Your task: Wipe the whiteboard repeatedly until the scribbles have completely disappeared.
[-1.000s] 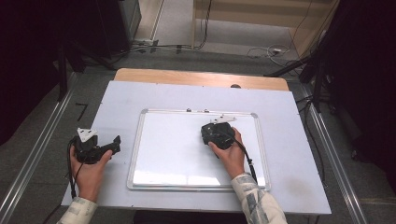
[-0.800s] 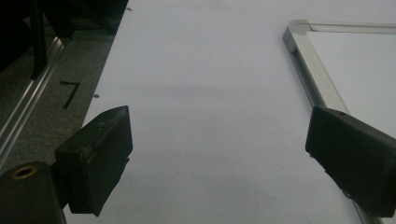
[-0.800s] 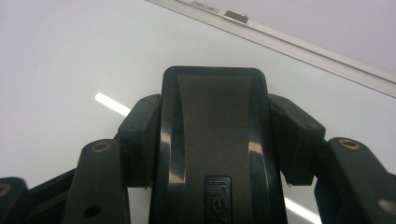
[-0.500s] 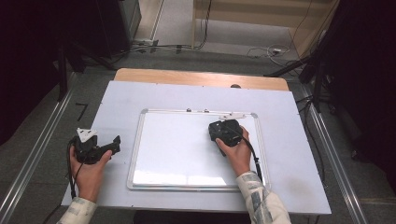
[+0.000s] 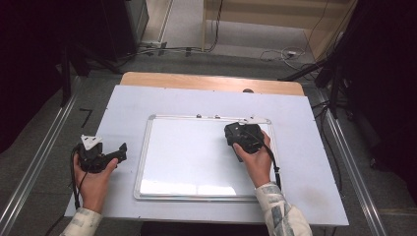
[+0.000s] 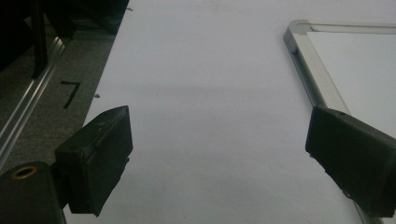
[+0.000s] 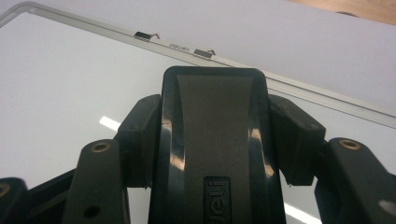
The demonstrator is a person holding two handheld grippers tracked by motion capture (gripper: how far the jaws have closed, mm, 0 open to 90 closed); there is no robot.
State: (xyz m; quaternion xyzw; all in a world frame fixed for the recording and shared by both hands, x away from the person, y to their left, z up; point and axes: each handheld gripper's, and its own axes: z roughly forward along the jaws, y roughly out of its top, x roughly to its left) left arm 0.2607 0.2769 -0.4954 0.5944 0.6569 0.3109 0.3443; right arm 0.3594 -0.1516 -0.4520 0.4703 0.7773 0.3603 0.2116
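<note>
Eraser (image 7: 215, 149) clamped lengthwise between the right gripper (image 5: 244, 139) jaws, over the whiteboard's (image 5: 196, 189) far right corner; its long axis points toward the top frame. Left gripper (image 6: 219, 154), jaws wide and empty, rests beside the board's left edge.

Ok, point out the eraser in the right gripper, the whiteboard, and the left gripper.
eraser (image 7: 215, 140), right gripper view, middle of its black back.
whiteboard (image 5: 187, 162), high view, bare white surface.
left gripper (image 6: 217, 154), left gripper view, midway between its open jaws.
</note>
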